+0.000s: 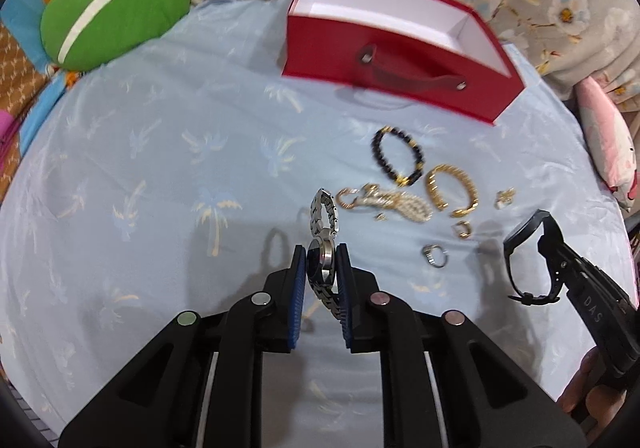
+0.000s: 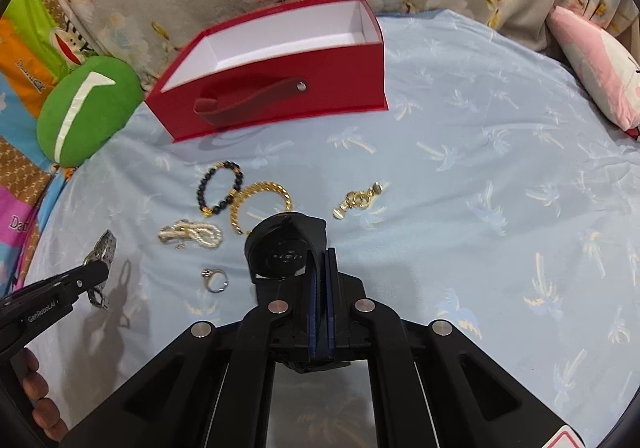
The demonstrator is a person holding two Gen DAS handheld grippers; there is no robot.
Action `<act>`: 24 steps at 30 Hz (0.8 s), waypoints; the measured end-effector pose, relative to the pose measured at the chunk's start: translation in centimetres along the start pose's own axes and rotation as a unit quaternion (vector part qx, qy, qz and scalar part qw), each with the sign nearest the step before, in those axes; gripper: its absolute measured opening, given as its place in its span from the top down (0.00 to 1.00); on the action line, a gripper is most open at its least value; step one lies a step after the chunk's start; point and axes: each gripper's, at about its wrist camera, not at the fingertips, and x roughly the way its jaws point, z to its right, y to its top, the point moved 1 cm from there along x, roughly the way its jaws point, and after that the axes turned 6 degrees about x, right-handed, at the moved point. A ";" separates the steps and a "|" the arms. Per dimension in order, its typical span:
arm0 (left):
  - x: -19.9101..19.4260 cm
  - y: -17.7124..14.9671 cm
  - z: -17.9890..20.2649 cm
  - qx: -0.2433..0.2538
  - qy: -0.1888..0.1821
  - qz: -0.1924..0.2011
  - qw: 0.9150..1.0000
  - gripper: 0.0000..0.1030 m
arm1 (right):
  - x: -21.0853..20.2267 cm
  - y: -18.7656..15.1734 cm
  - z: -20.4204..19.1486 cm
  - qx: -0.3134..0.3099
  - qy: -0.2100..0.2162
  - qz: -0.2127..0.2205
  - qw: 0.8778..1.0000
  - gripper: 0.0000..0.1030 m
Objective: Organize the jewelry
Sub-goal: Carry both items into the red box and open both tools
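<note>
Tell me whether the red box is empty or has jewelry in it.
Empty as far as visible: the red box shows only bare white lining; its near floor is hidden.

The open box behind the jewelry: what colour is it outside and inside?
The box is red outside and white inside, with a dark red strap handle; the right wrist view shows it best.

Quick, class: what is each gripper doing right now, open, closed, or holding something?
Left gripper: closed on the silver watch.
Right gripper: closed on the strap of the black watch.
</note>
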 end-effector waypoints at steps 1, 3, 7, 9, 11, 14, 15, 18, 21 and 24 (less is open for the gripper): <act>-1.0 0.4 0.2 0.006 -0.001 0.012 1.000 0.86 | -0.7 0.2 -0.2 -0.001 0.005 0.006 1.000 0.97; -2.3 1.2 0.7 0.017 0.001 0.030 0.999 0.86 | -2.1 0.7 -0.6 -0.006 0.015 0.019 1.000 0.97; -4.5 3.3 1.2 0.029 0.006 0.067 0.997 0.86 | -4.7 2.2 -1.6 -0.020 0.032 0.051 0.998 0.97; -5.5 4.5 1.5 0.034 0.011 0.087 0.996 0.86 | -5.8 3.4 -2.2 -0.026 0.045 0.066 0.996 0.97; -6.6 6.5 1.9 0.041 0.017 0.113 0.993 0.86 | -6.6 5.0 -2.7 -0.032 0.057 0.083 0.994 0.97; -7.6 9.4 2.3 0.050 0.030 0.144 0.988 0.86 | -7.3 7.5 -3.6 -0.041 0.061 0.108 0.991 0.97; -7.7 10.4 2.4 0.052 0.033 0.153 0.986 0.86 | -7.3 8.6 -3.9 -0.043 0.063 0.117 0.990 0.97; -8.1 13.7 3.1 0.060 0.041 0.181 0.981 0.86 | -6.9 11.5 -4.6 -0.050 0.063 0.138 0.987 0.97; -7.7 16.9 3.7 0.068 0.050 0.201 0.976 0.86 | -5.5 14.9 -5.2 -0.052 0.063 0.151 0.985 0.97; -6.3 19.7 4.2 0.071 0.060 0.214 0.973 0.86 | -3.6 17.9 -5.5 -0.051 0.060 0.153 0.985 0.97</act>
